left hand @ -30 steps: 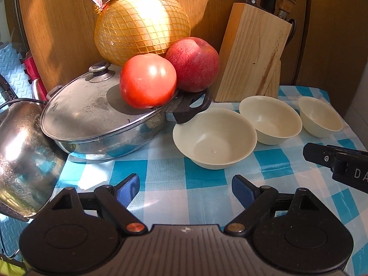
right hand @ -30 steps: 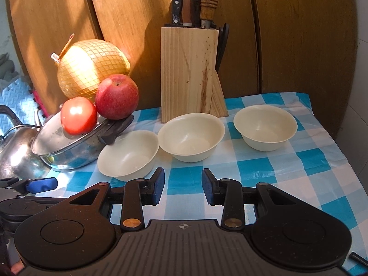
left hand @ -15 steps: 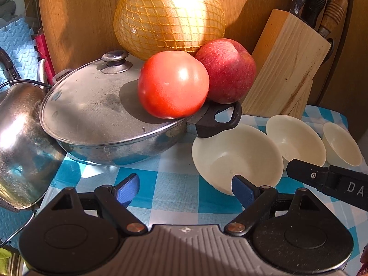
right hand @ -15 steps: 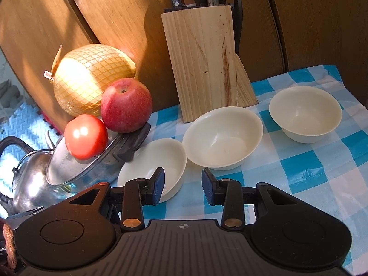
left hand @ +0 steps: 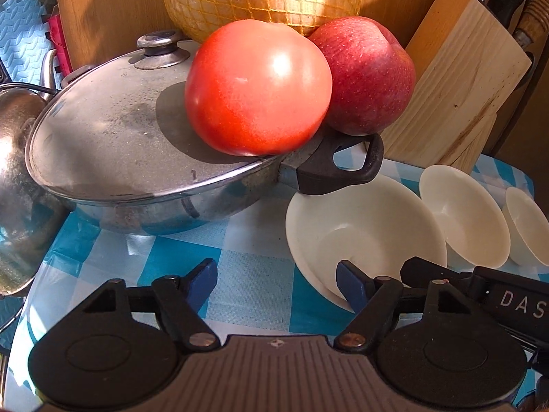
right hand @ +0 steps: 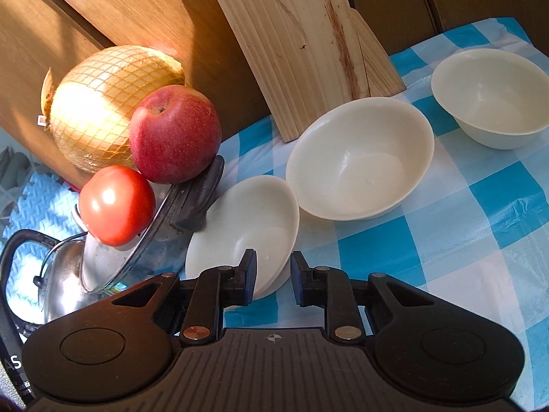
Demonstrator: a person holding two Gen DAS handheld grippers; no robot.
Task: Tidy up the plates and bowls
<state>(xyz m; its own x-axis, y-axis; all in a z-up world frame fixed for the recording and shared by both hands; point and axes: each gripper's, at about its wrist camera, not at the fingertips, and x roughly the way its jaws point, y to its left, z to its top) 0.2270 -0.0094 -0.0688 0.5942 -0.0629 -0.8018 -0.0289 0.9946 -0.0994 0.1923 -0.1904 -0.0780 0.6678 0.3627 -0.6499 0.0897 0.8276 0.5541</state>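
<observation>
Three cream bowls stand in a row on the blue checked cloth: a near one (left hand: 363, 230) (right hand: 247, 226), a middle one (left hand: 459, 213) (right hand: 360, 154) and a far one (left hand: 525, 226) (right hand: 490, 96). My left gripper (left hand: 276, 283) is open, its right finger over the near bowl's near rim. My right gripper (right hand: 272, 276) is open with a narrower gap, straddling the same bowl's near rim, left finger over the inside. It also shows in the left wrist view (left hand: 480, 285).
A lidded steel pan (left hand: 137, 151) with a black handle (left hand: 339, 164) touches the near bowl. A tomato (left hand: 257, 89) and an apple (left hand: 367, 72) rest on it, a netted pomelo (right hand: 109, 106) behind. A knife block (left hand: 456, 79) stands behind; a kettle (right hand: 51, 274) left.
Both grippers have moved forward and down toward the near bowl. The right gripper has swung left, so its fingers now sit at that bowl's rim.
</observation>
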